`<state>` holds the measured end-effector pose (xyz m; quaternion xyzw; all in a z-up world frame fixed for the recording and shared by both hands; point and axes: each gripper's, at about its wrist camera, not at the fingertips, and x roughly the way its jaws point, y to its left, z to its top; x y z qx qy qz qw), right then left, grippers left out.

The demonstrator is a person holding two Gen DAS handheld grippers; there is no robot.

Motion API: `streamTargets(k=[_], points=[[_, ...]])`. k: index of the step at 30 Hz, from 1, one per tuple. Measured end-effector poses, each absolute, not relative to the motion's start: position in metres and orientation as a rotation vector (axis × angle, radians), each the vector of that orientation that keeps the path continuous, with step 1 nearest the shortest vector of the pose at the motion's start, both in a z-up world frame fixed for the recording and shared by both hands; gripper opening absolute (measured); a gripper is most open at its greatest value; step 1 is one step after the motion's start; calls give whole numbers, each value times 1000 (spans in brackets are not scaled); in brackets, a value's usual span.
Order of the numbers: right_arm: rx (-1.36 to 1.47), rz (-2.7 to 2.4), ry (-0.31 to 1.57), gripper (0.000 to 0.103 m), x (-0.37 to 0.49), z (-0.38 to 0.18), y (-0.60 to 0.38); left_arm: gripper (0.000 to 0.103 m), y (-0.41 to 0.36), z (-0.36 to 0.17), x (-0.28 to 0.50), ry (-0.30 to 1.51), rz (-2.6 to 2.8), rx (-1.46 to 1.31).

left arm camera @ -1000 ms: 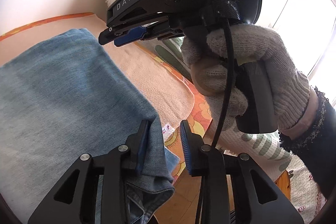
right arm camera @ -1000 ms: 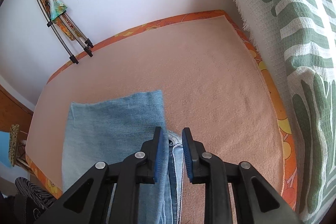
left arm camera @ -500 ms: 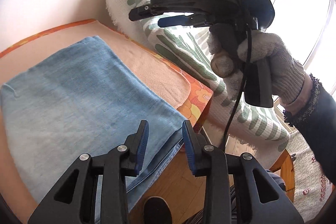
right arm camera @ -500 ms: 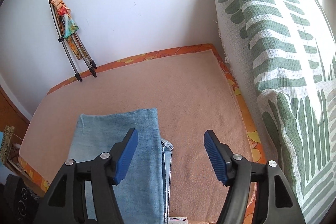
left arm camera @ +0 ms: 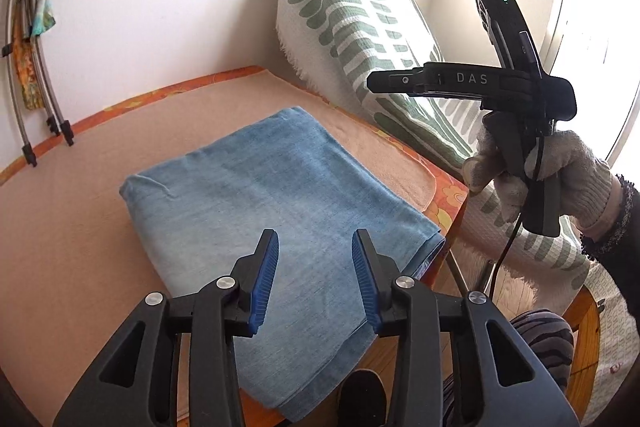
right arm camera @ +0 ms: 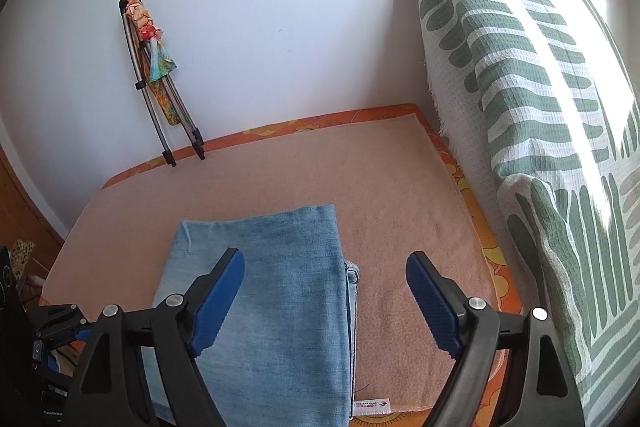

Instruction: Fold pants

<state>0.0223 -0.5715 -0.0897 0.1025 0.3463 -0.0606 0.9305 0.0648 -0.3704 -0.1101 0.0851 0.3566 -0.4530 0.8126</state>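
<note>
Folded pants (left arm camera: 256, 195) on peach blanket (right arm camera: 400, 195), white wall (right arm camera: 280, 7), green-patterned cushion (right arm camera: 520, 67); both hand-held grippers just opened, empty

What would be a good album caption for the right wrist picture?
Open right gripper above folded blue jeans lying on a peach blanket, beside a green-patterned cushion.

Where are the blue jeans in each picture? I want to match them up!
Left wrist view: the folded jeans fill the middle, on the peach blanket.
Right wrist view: the jeans lie bottom centre.
Shared landmark: the green-striped cushion, right of the jeans in both.
</note>
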Motion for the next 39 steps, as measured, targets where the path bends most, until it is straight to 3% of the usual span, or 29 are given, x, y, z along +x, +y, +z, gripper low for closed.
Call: streamTargets(k=[6, 9, 15, 26, 34, 39], points=[[212, -167, 693, 95, 20, -83, -572, 51, -349, -113, 74, 776, -945, 152], [174, -195, 679, 101, 16, -78, -570, 54, -337, -116, 83, 785, -897, 163], [132, -177, 685, 102, 14, -73, -562, 60, -319, -117, 97, 770, -808, 168], [105, -140, 869, 99, 46, -122, -571, 64, -318, -139, 124, 836, -750, 149], [258, -43, 1013, 100, 82, -176, -605, 66, -322, -198, 175, 1106, -771, -37], [302, 27, 1096, 102, 105, -214, -612, 70, -325, -216, 188, 1139, -777, -131]])
